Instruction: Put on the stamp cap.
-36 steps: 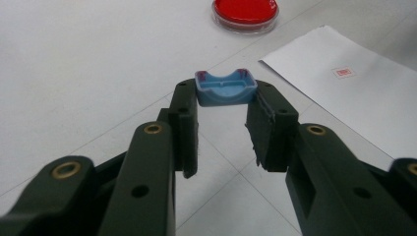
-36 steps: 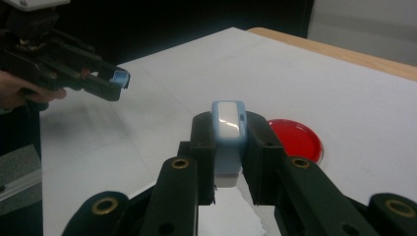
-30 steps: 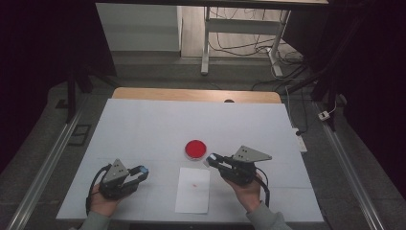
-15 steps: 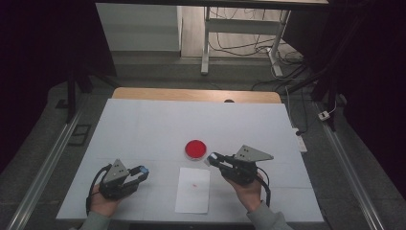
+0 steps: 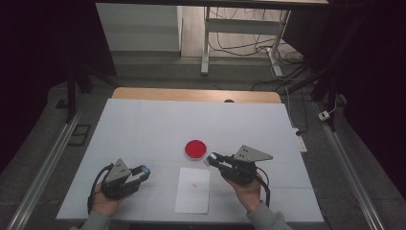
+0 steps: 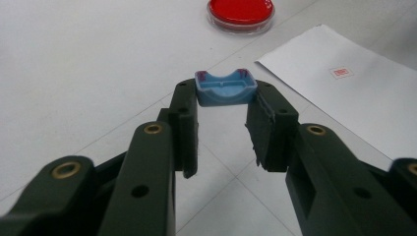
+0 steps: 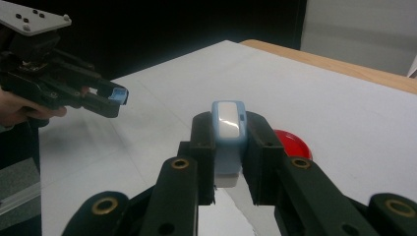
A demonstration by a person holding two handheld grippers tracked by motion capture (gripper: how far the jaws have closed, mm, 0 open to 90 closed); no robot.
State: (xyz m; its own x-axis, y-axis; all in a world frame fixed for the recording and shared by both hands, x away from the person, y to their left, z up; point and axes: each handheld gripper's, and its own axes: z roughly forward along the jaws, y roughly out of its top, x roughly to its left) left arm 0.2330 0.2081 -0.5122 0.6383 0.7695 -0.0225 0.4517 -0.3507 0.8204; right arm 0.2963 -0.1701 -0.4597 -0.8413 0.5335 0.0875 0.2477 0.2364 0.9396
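1. The left hand-held gripper (image 6: 223,105) pinches a blue cap (image 6: 225,87) at the paper's (image 5: 193,189) nine o'clock, unmoved.
2. The right hand-held gripper (image 7: 228,147) clamps a stamp (image 7: 228,140) at the red dish's (image 5: 195,149) four o'clock, barely shifted.

Glossy blue plastic cap (image 6: 225,88), matt white paper sheet (image 5: 193,189), smooth red dish (image 5: 195,149).
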